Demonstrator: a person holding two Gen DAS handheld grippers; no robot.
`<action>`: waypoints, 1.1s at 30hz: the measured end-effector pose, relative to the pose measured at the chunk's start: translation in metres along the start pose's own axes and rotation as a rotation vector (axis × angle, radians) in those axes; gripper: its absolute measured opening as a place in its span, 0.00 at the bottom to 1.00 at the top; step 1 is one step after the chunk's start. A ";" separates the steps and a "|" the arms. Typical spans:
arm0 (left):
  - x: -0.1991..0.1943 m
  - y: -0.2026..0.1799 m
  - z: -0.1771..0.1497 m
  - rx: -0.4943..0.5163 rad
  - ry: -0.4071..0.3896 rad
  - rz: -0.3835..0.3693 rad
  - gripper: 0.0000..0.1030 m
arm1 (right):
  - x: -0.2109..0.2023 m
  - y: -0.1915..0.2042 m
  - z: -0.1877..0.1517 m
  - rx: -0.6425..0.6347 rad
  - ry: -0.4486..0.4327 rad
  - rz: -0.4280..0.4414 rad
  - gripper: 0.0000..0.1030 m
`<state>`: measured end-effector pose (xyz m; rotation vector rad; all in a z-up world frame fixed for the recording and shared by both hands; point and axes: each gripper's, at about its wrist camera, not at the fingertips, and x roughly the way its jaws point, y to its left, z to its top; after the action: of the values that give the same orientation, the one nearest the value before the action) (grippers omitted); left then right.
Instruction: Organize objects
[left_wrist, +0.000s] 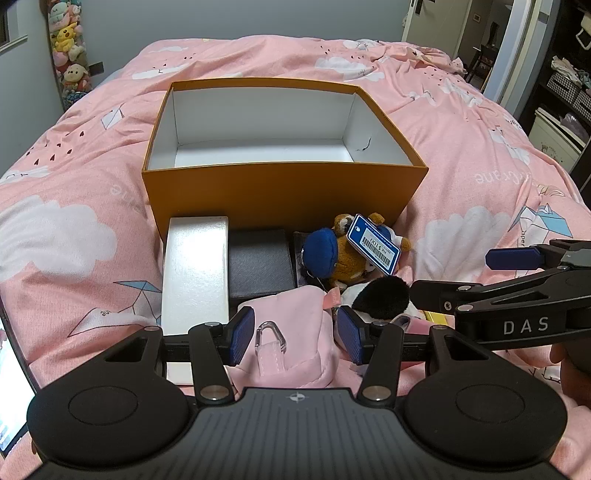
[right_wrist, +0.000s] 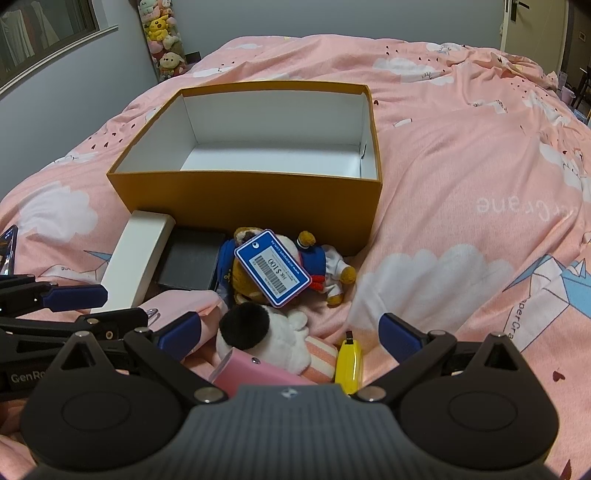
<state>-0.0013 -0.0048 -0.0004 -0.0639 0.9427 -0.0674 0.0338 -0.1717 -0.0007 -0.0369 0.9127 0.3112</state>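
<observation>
An open orange box (left_wrist: 284, 192) (right_wrist: 251, 199), white and empty inside, stands on the pink bed. In front of it lie a long white box (left_wrist: 194, 273) (right_wrist: 136, 258), a dark grey box (left_wrist: 260, 266) (right_wrist: 192, 262), a brown plush in blue (left_wrist: 347, 258) (right_wrist: 332, 269) with a price tag (right_wrist: 271, 273), and a black-and-white plush (left_wrist: 384, 295) (right_wrist: 258, 328). My left gripper (left_wrist: 295, 336) has its pads against both sides of a pink pouch (left_wrist: 291, 314) with a clear clip. My right gripper (right_wrist: 291, 332) stands wide open over the black-and-white plush, a yellow item (right_wrist: 349, 363) and a pink case (right_wrist: 251, 373).
The pink cloud-print duvet (left_wrist: 461, 147) covers the whole bed. A lit screen (left_wrist: 11, 369) lies at the bed's left edge. A column of plush toys (left_wrist: 70, 48) stands in the far corner. Shelves and a doorway (left_wrist: 569, 92) are on the right.
</observation>
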 end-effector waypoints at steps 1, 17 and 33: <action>0.000 0.000 0.000 0.000 0.000 0.000 0.58 | 0.000 0.000 -0.001 -0.001 0.001 -0.001 0.99; 0.002 0.003 -0.004 -0.010 0.003 -0.001 0.58 | 0.003 0.001 0.000 -0.004 0.028 -0.004 0.99; -0.001 0.020 0.003 -0.036 0.013 -0.007 0.58 | 0.015 0.001 0.007 -0.017 0.085 0.038 0.90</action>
<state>0.0013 0.0151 0.0008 -0.0998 0.9566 -0.0571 0.0475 -0.1663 -0.0084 -0.0491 0.9962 0.3551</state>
